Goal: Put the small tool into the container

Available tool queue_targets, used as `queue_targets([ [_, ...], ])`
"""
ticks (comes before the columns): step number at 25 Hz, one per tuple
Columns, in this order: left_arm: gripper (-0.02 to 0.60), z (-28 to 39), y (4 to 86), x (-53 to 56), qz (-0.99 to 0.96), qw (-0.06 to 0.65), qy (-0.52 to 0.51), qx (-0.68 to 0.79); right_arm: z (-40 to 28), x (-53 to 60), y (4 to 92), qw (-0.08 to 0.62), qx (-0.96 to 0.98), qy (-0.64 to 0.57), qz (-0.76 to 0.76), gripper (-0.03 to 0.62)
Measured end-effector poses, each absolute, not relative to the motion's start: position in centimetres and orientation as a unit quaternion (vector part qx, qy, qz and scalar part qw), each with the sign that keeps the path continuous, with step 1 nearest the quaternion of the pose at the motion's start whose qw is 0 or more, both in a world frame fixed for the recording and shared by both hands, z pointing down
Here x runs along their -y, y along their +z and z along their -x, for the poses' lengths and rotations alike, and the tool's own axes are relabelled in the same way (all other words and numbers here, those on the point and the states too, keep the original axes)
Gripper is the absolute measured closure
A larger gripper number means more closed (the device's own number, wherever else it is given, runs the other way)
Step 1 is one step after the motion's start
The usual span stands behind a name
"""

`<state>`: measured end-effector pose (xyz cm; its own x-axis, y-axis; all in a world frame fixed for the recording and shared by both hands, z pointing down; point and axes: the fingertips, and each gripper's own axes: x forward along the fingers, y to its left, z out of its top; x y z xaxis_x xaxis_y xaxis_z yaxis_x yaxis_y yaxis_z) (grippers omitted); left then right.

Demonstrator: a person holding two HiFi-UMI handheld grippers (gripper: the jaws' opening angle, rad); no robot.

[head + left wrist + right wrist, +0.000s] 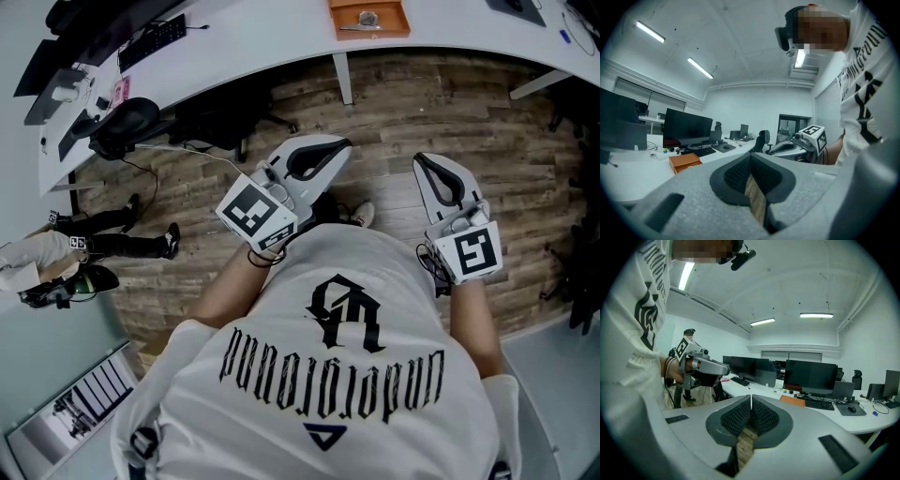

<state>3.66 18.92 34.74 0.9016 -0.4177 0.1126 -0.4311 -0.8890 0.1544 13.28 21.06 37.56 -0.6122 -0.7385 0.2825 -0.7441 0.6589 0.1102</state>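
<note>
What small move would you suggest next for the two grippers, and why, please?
Probably move the right gripper forward toward the orange container on the white desk; it and the left gripper are shut, empty and held over the floor, short of the desk.

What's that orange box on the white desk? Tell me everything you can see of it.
The orange tray is a shallow, open-topped rectangular box, matte, perhaps plastic. It sits flat near the edge of the white desk, ahead of the person. A small grey object lies inside; I cannot tell what it is.
</note>
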Motion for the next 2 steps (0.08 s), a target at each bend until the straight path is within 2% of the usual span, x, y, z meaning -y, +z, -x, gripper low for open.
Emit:
queue_targets([
  [2, 0.566, -3.73, 34.81, -18.87, -0.971, 0.089, 0.039, 0.218, -13.3, -20.96, 37.6, 0.155, 0.898, 0.009, -0.412, 0.576],
])
